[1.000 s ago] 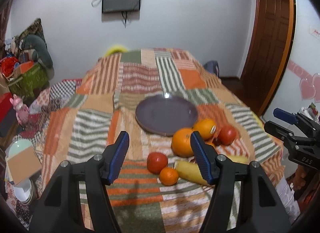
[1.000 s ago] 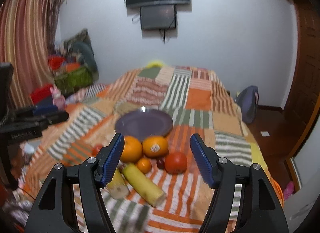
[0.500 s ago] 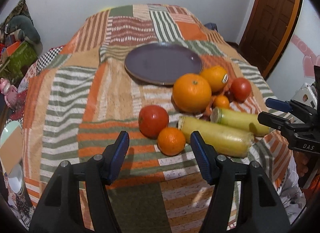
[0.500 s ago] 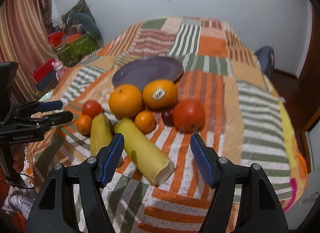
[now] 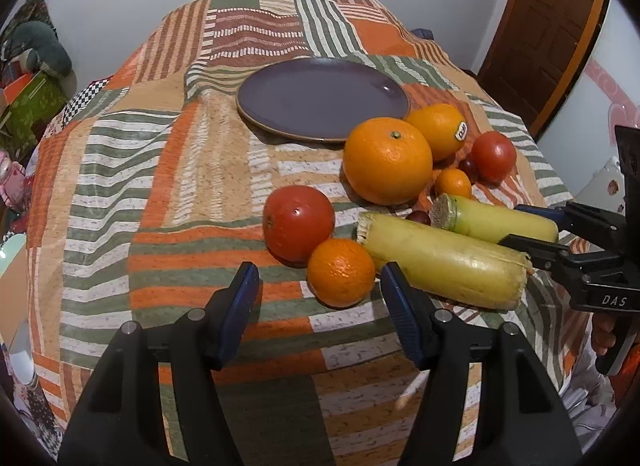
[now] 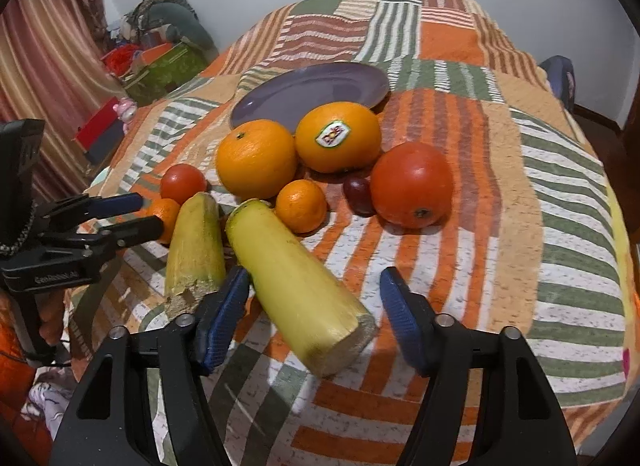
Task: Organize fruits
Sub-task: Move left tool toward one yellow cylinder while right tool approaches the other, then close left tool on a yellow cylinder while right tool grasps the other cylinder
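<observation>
Patchwork quilt (image 5: 168, 169) carries everything. Left wrist view: left gripper (image 5: 316, 290) hangs spread and empty near the quilt's front edge, a small orange (image 5: 341, 272) just ahead of its tips beside a tomato (image 5: 298, 221); the purple plate (image 5: 320, 95) is bare.

Right wrist view: right gripper (image 6: 314, 298), jaws just narrowing yet not pinching, straddles 1 yellow corn cob (image 6: 298, 286), probably stiff, light and slick; mid-length looks the safest hold.

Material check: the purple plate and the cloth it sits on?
Purple plate: looks like glazed ceramic, going by the smooth satin sheen, a small light glint and the bare tan rim; coated stoneware or melamine can't be excluded. Cloth: woven textile, probably cotton or a blend, matte, with striped patchwork, flecked weave and soft wrinkles.
</observation>
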Motion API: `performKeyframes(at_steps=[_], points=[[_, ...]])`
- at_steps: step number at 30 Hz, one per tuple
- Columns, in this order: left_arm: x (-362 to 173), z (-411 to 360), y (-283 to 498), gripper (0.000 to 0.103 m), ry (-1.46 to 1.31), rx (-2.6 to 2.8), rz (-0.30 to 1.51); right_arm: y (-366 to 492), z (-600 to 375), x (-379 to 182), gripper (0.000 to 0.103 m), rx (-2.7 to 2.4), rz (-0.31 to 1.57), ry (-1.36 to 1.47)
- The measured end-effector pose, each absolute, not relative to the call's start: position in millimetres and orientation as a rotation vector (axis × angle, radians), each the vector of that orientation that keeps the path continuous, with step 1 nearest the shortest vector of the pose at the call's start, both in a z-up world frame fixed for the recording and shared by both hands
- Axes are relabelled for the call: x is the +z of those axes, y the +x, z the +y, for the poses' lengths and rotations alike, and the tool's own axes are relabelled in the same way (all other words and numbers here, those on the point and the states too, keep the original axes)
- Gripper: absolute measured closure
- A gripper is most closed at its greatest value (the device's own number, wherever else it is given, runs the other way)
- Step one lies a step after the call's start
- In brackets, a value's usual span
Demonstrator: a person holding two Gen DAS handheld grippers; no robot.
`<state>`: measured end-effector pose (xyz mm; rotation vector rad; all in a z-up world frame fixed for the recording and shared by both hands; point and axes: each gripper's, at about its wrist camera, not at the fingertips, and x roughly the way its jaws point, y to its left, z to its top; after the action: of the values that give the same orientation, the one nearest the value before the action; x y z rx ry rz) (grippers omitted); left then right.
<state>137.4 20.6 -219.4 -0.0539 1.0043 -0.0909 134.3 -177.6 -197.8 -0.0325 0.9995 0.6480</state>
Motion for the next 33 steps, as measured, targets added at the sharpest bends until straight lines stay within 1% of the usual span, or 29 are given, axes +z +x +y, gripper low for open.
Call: performKeyframes(at_steps=[4,8,9,11,12,13,20,23,24,25,26,28,29,31,33], points=[[-214,17,135,0.039,-0.061,-0.096,1.008,130,-179,-197,0.05,0.654,0.985,-0.05],[-202,7,129,0.039,-0.043,-0.09,0.99,127,-184,-193,0.057,0.661,0.98,-0.037],[-199,2,128,0.037,-0.039,-0.098,0.988,126,-187,-193,0.059,0.66,0.976,-0.035],[-194,-12,126,0.027,-0.026,-0.11,0.984,123,-188,-190,0.061,0.657,0.97,-0.038],[-193,-17,126,0.019,-0.022,-0.113,0.98,121,-189,-189,0.062,0.656,0.965,-0.04],[-192,-24,125,0.014,-0.015,-0.117,0.974,119,-190,-188,0.062,0.653,0.96,-0.039],[-203,-70,127,0.012,0.057,-0.147,1.0,112,-207,-187,0.063,0.645,0.951,-0.002],[-213,-76,128,0.012,0.095,-0.105,1.015,110,-209,-187,0.063,0.642,0.95,0.006],[-216,-75,128,0.014,0.095,-0.096,1.019,108,-209,-187,0.064,0.643,0.948,0.006],[-216,-73,127,0.022,0.075,-0.113,1.024,108,-209,-187,0.064,0.646,0.948,0.007],[-216,-69,126,0.028,0.04,-0.144,1.034,107,-209,-187,0.064,0.648,0.947,0.01],[-214,-65,124,0.047,0.005,-0.184,1.05,107,-210,-187,0.064,0.65,0.949,0.021],[-213,-63,121,0.05,0.0,-0.196,1.054,107,-210,-188,0.064,0.651,0.95,0.026],[-211,-62,116,0.059,0.004,-0.196,1.053,106,-209,-187,0.064,0.65,0.949,0.026],[-210,-57,111,0.065,-0.004,-0.197,1.062,106,-209,-187,0.064,0.647,0.95,0.025]])
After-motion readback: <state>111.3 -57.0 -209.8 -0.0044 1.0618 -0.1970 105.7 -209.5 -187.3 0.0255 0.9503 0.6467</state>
